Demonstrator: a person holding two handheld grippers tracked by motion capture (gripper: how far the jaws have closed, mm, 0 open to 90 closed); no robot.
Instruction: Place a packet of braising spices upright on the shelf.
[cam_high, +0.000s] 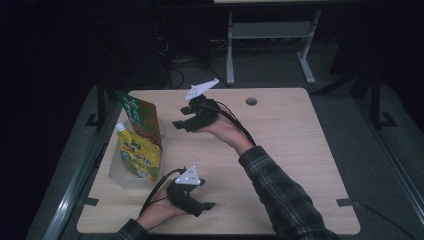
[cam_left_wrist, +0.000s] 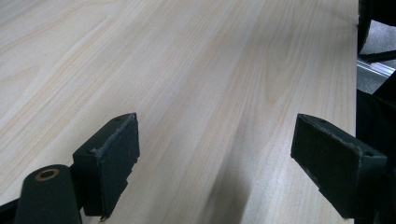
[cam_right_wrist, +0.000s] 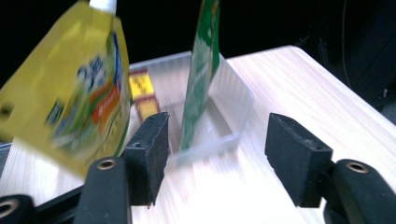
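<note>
- Packing pouches into the clear plastic bin (cam_high: 116, 176) at the left edge of the surface (cam_high: 280, 150) looks to be the job, and I judge it well along: two pouches stand inside the bin and nothing else lies loose on the wood.
- Counting the pouches: one yellow spouted pouch (cam_high: 141, 156) with a white cap, leaning toward the near end of the bin, and one green pouch (cam_high: 142, 119) standing upright at the far end.
- In the right gripper view, a small yellow-and-red packet (cam_right_wrist: 142, 93) sits low in the bin between the two; I cannot tell what it is.
- One bin, one surface, one round cable hole (cam_high: 251, 101) near the far edge.
- Two claws: the right claw (cam_high: 184, 122) hangs just beside the green pouch, its pads apart with nothing between them, so I take that pouch as released.
- The left claw (cam_high: 209, 205) rests near the front edge, jaws wide apart over bare wood, holding nothing.
- What is left, as I read it, seems little more than pulling the right hand clear.
</note>
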